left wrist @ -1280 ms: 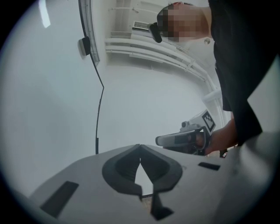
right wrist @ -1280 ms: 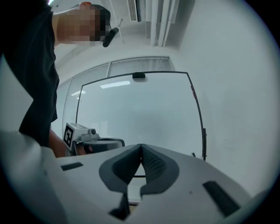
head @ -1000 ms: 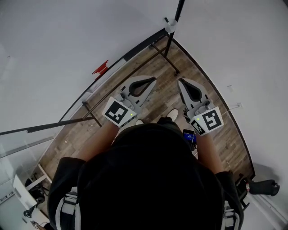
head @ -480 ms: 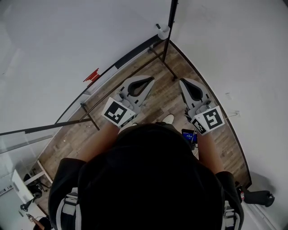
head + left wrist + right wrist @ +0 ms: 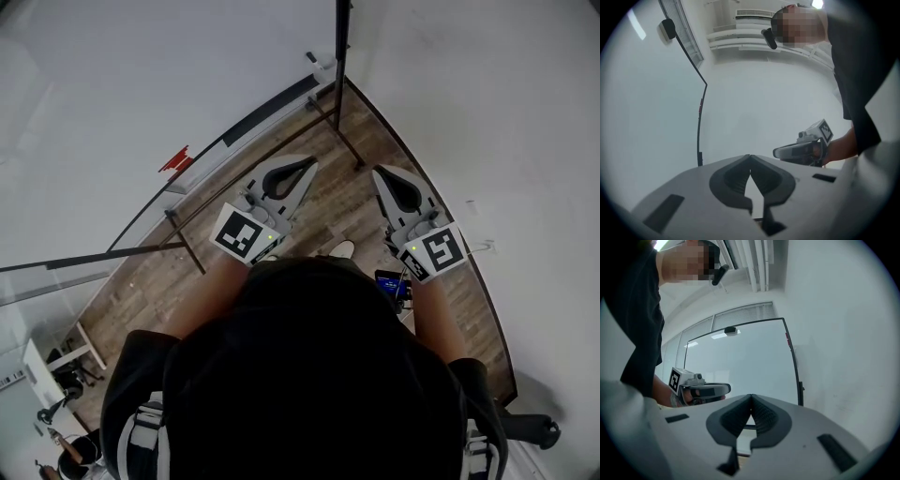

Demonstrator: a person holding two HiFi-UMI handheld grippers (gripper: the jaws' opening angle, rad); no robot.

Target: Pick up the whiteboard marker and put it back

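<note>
Head view: you hold the left gripper (image 5: 307, 165) and the right gripper (image 5: 381, 172) level over the wooden floor (image 5: 141, 281). They point at the corner where the whiteboard (image 5: 131, 84) on the left meets the wall (image 5: 487, 103) on the right. Both tongs look pinched together and empty. No marker shows plainly. A small red thing (image 5: 174, 159) on the board's lower edge, left of your left gripper, may be it, but it is too small to tell. Confirm what it is first, then open one pair of tongs wide before you reach, and come in along the ledge, not across it. The stand's floor bar (image 5: 187, 246) lies between you and that spot, and the upright pole (image 5: 339, 47) stands at the far corner. Mind your feet and elbows around both.

Left gripper view: the jaw tips meet with nothing between them. Ahead is only the board's white face and its black frame edge (image 5: 699, 136), with no marker within reach.

Right gripper view: these tips also touch, with nothing in them. The framed board fills the view beyond, and a red speck sits on its right edge.
</note>
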